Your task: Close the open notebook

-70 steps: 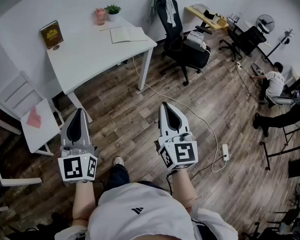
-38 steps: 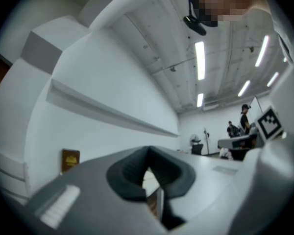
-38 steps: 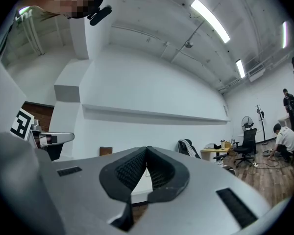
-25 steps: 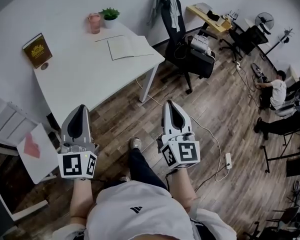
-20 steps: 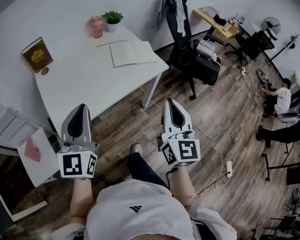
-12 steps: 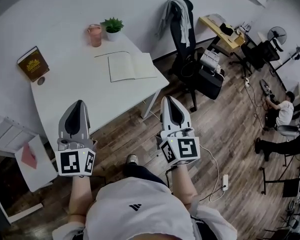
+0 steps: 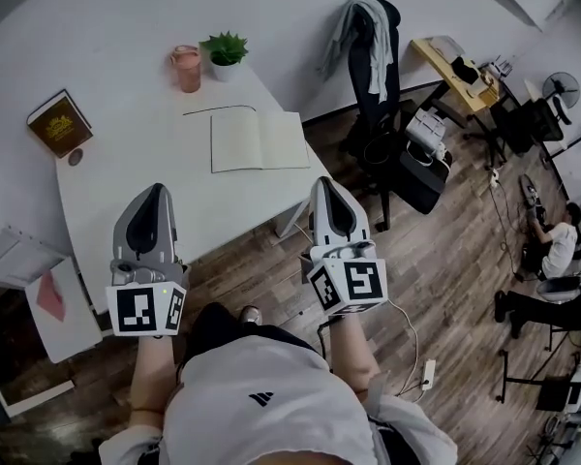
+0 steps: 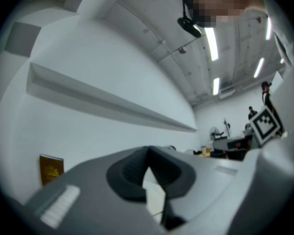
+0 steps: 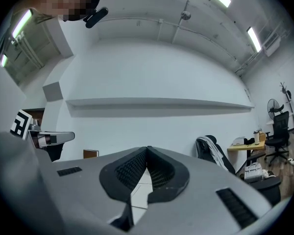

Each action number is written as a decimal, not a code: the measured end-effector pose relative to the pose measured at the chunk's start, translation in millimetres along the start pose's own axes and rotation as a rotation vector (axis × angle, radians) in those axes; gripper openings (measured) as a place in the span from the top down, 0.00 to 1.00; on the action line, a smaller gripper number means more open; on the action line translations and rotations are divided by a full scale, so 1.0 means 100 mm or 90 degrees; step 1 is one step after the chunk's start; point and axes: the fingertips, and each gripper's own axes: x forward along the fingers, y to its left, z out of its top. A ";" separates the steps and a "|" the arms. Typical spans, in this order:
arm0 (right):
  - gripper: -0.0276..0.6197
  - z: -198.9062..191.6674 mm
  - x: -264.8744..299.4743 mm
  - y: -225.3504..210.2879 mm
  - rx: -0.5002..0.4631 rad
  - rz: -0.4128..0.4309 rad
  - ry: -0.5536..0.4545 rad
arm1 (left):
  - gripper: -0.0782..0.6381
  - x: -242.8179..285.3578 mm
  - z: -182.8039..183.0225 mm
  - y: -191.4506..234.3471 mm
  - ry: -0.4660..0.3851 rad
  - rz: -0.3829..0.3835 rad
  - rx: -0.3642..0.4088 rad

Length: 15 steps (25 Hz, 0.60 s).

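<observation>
Jaws, both grippers: closed tip to tip, nothing between them.
Brown book (image 7: 58, 122): far left of the white table (image 7: 126, 177).
Left gripper (image 7: 155, 197): over the table's near edge, empty.
Pink cup (image 7: 186, 68), potted plant (image 7: 225, 51): far edge.
Notebook (image 7: 259, 140): flat on the table's right part, both pages showing, beyond the grippers and untouched.
Right gripper (image 7: 327, 187): by the near right corner, empty.
Progress: nothing done yet; reaching the notebook, lifting one cover and folding it shut all remain.

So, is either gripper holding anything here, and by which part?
Nothing is held. The left gripper and right gripper are both shut and empty, short of the open white-paged notebook lying on the white table.
</observation>
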 end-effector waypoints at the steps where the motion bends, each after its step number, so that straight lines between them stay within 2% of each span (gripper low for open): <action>1: 0.97 -0.02 0.05 -0.02 0.000 0.003 0.002 | 0.88 0.05 -0.01 0.00 0.002 0.002 0.000; 15: 0.97 -0.17 0.97 -0.36 -0.003 -0.022 0.013 | 0.88 1.10 -0.30 0.28 0.007 -0.029 -0.013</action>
